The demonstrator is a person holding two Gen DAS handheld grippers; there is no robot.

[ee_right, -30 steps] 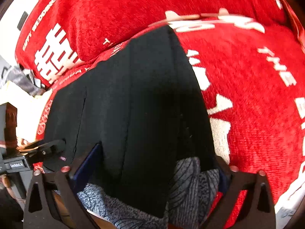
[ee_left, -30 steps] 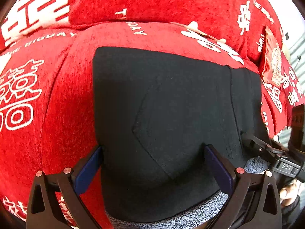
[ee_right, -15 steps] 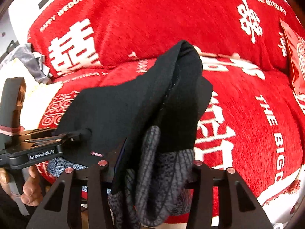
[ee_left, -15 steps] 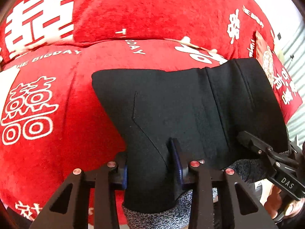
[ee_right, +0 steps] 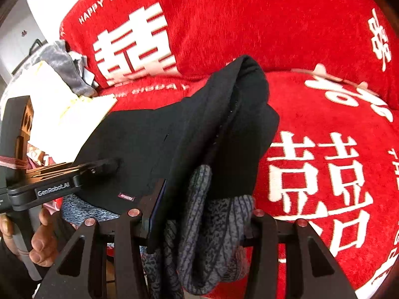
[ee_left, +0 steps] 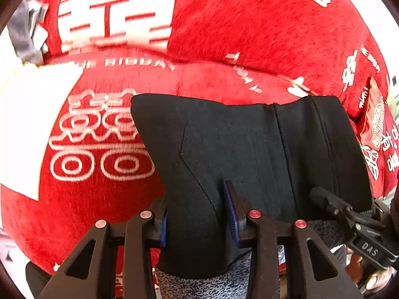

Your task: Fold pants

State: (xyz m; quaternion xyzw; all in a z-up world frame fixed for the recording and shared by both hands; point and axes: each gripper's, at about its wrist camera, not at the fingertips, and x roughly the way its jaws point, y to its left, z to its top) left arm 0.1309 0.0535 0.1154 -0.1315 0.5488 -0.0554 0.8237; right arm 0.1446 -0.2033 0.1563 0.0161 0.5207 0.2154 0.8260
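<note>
The black pants (ee_left: 249,149) hang lifted above the red sofa seat (ee_left: 99,211), with a grey knit waistband (ee_left: 199,284) at their near edge. My left gripper (ee_left: 197,211) is shut on a fold of the black fabric just above the waistband. In the right wrist view my right gripper (ee_right: 202,214) is shut on a bunched part of the pants (ee_right: 149,144), and the grey knit lining (ee_right: 212,224) spills out between its fingers. Each gripper shows in the other's view: the right one (ee_left: 349,219) at the pants' right edge, the left one (ee_right: 74,174) at their left.
A red sofa back (ee_left: 249,25) with white characters rises behind. A white sheet (ee_left: 25,124) and crumpled grey cloth (ee_left: 25,37) lie at the seat's left end. A red patterned cushion (ee_left: 376,124) stands at the right. A person's hand (ee_right: 42,239) holds the left gripper's handle.
Both grippers went from open around the flat pants to shut on the waist end. That end has come up off the seat, and both views have pulled back and shifted left.
</note>
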